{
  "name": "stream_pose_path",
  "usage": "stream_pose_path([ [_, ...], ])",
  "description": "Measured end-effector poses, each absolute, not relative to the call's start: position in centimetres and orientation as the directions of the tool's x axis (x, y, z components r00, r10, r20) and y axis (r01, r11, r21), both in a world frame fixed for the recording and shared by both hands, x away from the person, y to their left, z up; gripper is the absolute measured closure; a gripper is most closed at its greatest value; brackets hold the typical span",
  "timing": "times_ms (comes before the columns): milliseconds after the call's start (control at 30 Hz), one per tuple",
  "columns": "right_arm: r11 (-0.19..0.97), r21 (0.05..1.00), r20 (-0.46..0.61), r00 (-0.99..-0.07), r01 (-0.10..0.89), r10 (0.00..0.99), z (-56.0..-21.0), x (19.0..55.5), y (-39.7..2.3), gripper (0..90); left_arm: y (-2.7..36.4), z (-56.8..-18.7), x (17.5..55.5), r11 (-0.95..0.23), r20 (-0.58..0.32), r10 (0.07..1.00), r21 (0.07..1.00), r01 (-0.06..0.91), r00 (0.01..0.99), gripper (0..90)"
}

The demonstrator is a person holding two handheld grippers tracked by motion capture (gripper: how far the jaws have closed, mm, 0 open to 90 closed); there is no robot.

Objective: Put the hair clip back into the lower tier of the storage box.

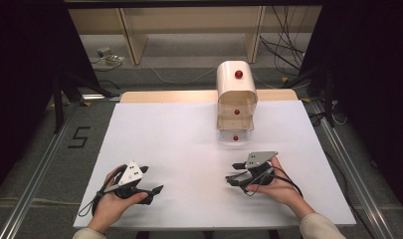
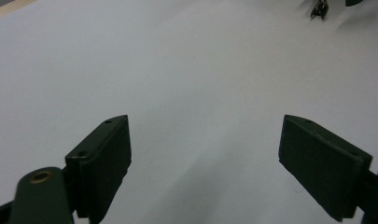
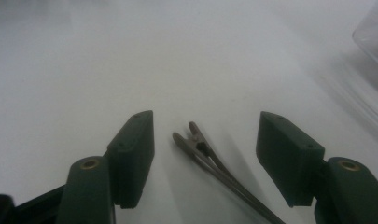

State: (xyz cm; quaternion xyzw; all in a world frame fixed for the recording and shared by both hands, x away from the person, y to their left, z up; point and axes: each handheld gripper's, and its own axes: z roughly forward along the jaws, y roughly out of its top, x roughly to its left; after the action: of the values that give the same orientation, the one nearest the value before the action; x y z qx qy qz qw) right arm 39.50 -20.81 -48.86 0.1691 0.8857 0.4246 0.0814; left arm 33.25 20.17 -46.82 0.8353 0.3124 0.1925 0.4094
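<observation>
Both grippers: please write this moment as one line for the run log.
left gripper: open, above bare table | right gripper: open, metal clamp lying between jaws | drawer unit: far side

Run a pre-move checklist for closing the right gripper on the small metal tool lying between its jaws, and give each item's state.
1. Right gripper open: ok, jaws stand well apart.
2. Metal tool between the jaws: ok, it lies on the white table in the gap, touching neither pad.
3. Tool centred: not ok, its tips sit nearer the left pad.
4. Pads low enough to catch so thin a tool: cannot tell.
5. Left gripper out of the way: ok, open over bare table, holding nothing.
6. Drawer unit apart from the grasp: ok, it stands farther back.
</observation>
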Motion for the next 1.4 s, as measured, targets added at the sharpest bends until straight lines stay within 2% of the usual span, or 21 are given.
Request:
stream_pose_path([
  [700, 0.628, 0.740, 0.007, -0.937, 0.240, 0.349, -49.7, 40.2, -19.5, 62.2, 20.1, -46.9, 33.2, -0.468, 0.065, 0.680, 0.805, 0.364, 0.730, 16.9],
  [1033, 0.633, 0.741, -0.003, -0.941, 0.224, 0.337, -49.7, 40.3, -19.3, 65.9, 20.1, -46.9, 33.3, -0.470, 0.065, 0.678, 0.805, 0.363, 0.733, 16.9],
  [1400, 0.636, 0.742, -0.010, -0.945, 0.211, 0.326, -49.7, 40.4, -18.8, 76.1, 20.0, -46.9, 33.4, -0.471, 0.063, 0.674, 0.804, 0.362, 0.736, 16.9],
])
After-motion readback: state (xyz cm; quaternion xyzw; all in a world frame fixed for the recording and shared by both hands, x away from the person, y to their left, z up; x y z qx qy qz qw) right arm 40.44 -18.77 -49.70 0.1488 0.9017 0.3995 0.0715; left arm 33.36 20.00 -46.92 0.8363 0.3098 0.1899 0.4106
